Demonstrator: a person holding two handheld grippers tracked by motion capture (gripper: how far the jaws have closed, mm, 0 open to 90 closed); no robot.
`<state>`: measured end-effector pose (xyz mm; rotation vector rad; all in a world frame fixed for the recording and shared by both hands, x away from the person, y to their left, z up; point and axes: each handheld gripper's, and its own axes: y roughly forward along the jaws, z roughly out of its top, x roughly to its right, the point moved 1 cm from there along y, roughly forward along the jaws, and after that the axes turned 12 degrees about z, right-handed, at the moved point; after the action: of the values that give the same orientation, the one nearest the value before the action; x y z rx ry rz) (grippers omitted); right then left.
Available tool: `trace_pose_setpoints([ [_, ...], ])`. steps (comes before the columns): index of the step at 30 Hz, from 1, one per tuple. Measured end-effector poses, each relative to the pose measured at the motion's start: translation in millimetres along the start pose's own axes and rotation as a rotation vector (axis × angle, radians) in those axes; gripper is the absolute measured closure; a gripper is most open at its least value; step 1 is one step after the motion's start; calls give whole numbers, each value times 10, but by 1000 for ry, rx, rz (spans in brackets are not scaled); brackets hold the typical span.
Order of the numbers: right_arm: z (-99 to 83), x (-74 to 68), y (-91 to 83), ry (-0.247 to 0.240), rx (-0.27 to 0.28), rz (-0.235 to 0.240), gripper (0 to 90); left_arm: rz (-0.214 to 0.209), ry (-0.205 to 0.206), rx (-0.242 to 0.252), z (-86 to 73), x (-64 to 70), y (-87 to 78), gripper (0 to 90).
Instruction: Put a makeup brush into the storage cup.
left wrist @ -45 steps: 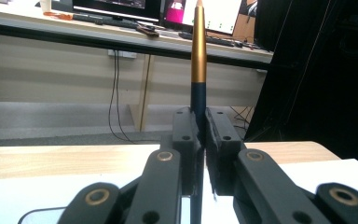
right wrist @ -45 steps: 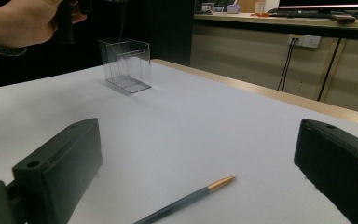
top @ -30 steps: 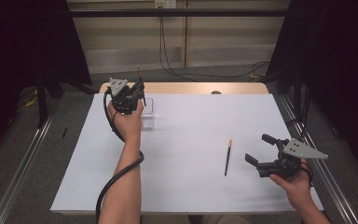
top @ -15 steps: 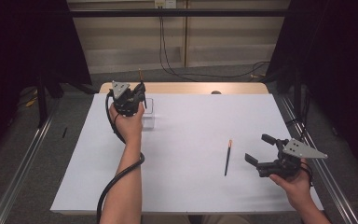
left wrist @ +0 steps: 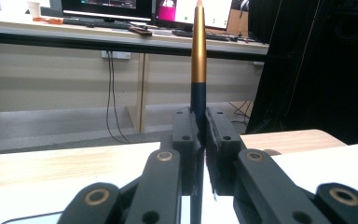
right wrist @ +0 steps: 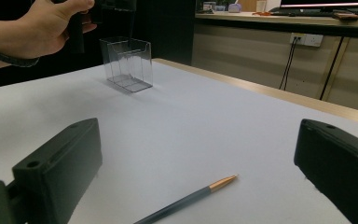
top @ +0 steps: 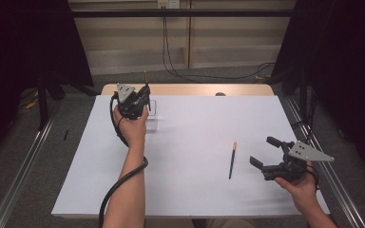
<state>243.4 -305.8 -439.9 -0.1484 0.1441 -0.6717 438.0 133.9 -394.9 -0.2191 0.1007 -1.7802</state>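
My left gripper [top: 144, 91] is shut on a dark pen with a gold end [left wrist: 198, 70], held upright over a clear plastic holder [top: 151, 114] at the table's far left. The pen's tip [top: 145, 76] pokes up above the gripper in the high view. A second dark pen with a gold end [top: 232, 160] lies flat on the white table cover [top: 195, 133], right of centre. My right gripper [top: 265, 153] stands open just right of that pen, jaws wide apart. The right gripper view has the lying pen [right wrist: 186, 198] between its jaws and the clear holder [right wrist: 127, 64] farther off.
The white cover ends at a bare wooden strip [top: 190, 89] along the far edge. A black cable [top: 119, 180] trails from the left gripper along the forearm. Metal rails [top: 19, 175] run down both sides of the table. Dark curtains stand to either side.
The left gripper with its pen has shifted slightly over the clear holder. The right gripper and the lying pen have stayed where they were.
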Motion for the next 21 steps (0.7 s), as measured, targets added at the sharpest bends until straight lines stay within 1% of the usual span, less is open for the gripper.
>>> trace_pose_setpoints([
  [4,2,1,-3,-1,0,-1,3,-3,-13,4,-42,5,8,836],
  [6,2,-1,-4,0,0,0,3,-1,-6,0,-68,2,12,836],
  [7,1,0,-5,0,0,-1,3,1,-13,0,-81,7,15,835],
  [9,2,1,-6,0,1,-2,3,0,-9,-3,-101,4,15,835],
  [11,2,2,-7,2,3,-2,3,0,-18,-1,-119,10,17,836],
  [13,2,1,-6,1,2,-1,3,0,-12,-5,-131,4,14,835],
  [17,4,0,-6,-2,1,-2,3,1,-14,-5,-157,3,13,835],
  [18,4,0,-5,-3,1,-2,3,-1,-8,-10,-166,-3,9,835],
  [21,5,-2,-6,-4,-1,-2,3,-3,-8,-10,-183,-7,8,835],
])
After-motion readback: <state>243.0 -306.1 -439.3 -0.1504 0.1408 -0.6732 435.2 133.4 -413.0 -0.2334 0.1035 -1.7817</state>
